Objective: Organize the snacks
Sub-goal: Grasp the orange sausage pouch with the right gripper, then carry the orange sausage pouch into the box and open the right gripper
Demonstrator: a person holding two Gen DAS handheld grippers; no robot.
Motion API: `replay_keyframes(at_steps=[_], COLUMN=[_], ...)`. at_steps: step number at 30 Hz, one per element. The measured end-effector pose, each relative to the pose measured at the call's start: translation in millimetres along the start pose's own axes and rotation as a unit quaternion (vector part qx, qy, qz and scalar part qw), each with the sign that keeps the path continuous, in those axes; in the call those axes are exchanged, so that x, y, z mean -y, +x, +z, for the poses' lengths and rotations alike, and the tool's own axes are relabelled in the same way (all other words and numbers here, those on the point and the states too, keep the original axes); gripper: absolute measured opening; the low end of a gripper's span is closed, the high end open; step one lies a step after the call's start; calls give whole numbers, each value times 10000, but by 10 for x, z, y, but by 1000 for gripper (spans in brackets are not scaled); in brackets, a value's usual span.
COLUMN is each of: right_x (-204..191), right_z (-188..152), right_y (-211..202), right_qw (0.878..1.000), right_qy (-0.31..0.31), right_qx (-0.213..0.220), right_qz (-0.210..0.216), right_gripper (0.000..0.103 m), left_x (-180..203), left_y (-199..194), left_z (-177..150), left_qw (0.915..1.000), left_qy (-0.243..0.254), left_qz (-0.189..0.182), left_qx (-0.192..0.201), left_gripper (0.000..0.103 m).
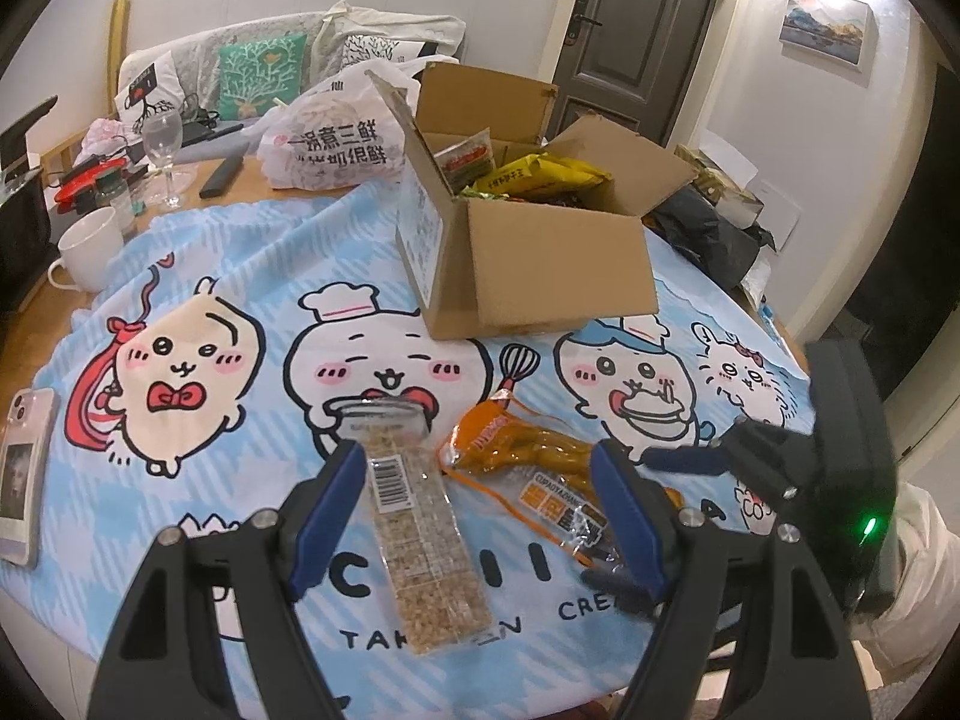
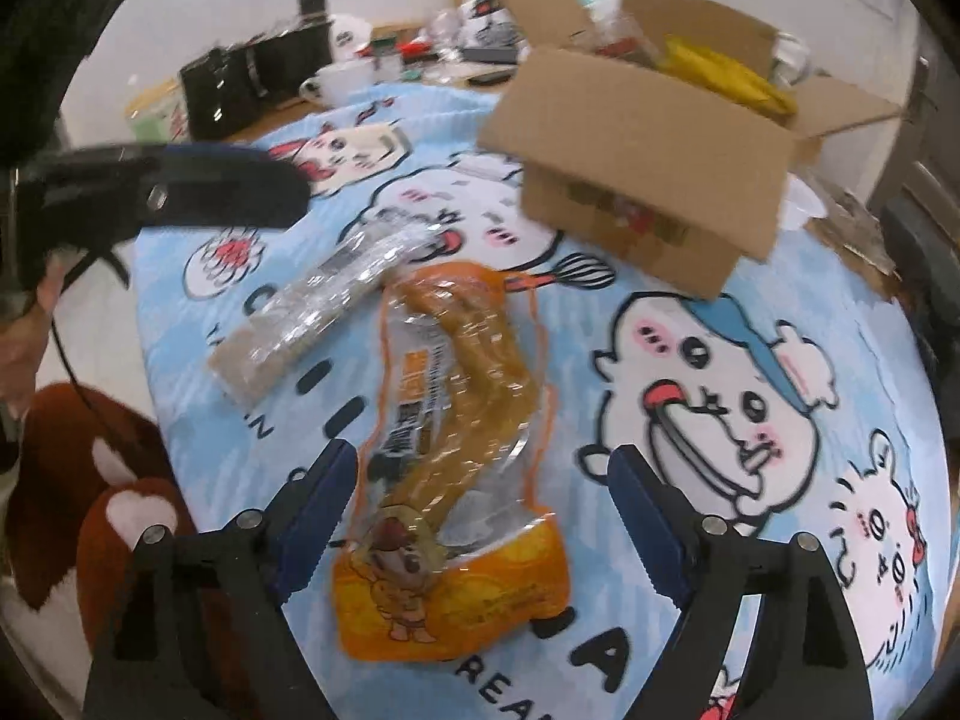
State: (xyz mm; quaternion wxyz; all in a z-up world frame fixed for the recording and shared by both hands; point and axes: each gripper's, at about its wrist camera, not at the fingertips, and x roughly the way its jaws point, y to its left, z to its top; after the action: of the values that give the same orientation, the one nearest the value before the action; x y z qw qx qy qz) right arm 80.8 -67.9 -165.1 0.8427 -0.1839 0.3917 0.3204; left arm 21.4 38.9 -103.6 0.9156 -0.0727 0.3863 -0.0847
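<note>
- Straddling orange snack pouch [image 2: 456, 420]: right gripper [image 2: 480, 516] wide open, holding nothing; centre before closing.
- Left gripper [image 1: 480, 498] open, empty, apparently over cereal bar pack [image 1: 414, 516].
- Cardboard box [image 1: 540, 264]: likely destination.

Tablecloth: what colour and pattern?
Tablecloth: light blue and white check with cartoon animal characters; clearest in the left wrist view.

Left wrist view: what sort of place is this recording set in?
Most likely a home living or dining room. A sofa with cushions stands behind the table, a front door with a framed picture beside it is on the far wall, and a cartoon tablecloth covers the table.
</note>
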Motion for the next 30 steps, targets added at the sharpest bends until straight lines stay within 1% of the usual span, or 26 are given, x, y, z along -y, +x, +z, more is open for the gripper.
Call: replay_keyframes(at_steps=[2,3,4,5,6,7,8,11,15,18,21,22,23,24,25,26,29,30], right_x=[-76,-95,-87,-73,-69,-85,-99,-110,-57,-47,-74,-83,-96,-104,-107,-101,-39,5], right_z=[-16,-19,-11,-12,-15,-24,-23,-50,-47,12,92,119,157,198,242,283,419,472], right_y=[65,85,90,88,60,46,41,5,-144,-330,-559,-621,-706,-779,-834,-876,-997,-1038], right_qw=[9999,9999,10000,10000,10000,10000,10000,9999,9993,9968,9914,9894,9868,9845,9830,9824,9801,9789], right_qy=[-113,-136,-75,19,57,-11,-59,-64,170,256,267,255,234,212,197,195,206,224], right_qx=[-75,-46,-17,-21,27,7,-4,41,305,556,883,993,1134,1246,1324,1362,1543,1612], right_qz=[-4,-41,-49,22,-15,-63,-50,-74,154,517,931,1024,1134,1215,1256,1259,1229,1236], right_gripper=[83,82,79,62,59,54,51,49,49,49,49,49,49,50,50,50,50,50], left_x=[-2,-2,-4,-10,-15,-21,-24,-20,0,19,24,24,26,39,60,95,177,202], left_y=[5,5,5,2,2,-1,-5,-7,7,1,-84,-123,-179,-226,-285,-332,-445,-462], left_z=[-3,-5,-6,-7,-7,-6,-5,-5,18,65,151,184,237,276,341,400,587,684], left_qw=[10000,10000,10000,10000,10000,10000,10000,10000,9998,9986,9942,9930,9913,9896,9875,9875,9888,9890], left_qy=[-3,0,1,-5,-11,-21,-30,-44,-87,-189,-355,-387,-385,-373,-319,-226,102,187], left_qz=[-8,-4,-1,-2,-1,0,-7,-45,-201,-500,-997,-1079,-1204,-1311,-1448,-1436,-1267,-1221], left_qx=[-9,-13,-15,-14,-14,-13,-10,-7,-18,18,195,272,376,453,538,604,780,811], left_gripper=[74,74,74,74,74,74,74,74,74,74,73,65,54,47,37,31,24,24])
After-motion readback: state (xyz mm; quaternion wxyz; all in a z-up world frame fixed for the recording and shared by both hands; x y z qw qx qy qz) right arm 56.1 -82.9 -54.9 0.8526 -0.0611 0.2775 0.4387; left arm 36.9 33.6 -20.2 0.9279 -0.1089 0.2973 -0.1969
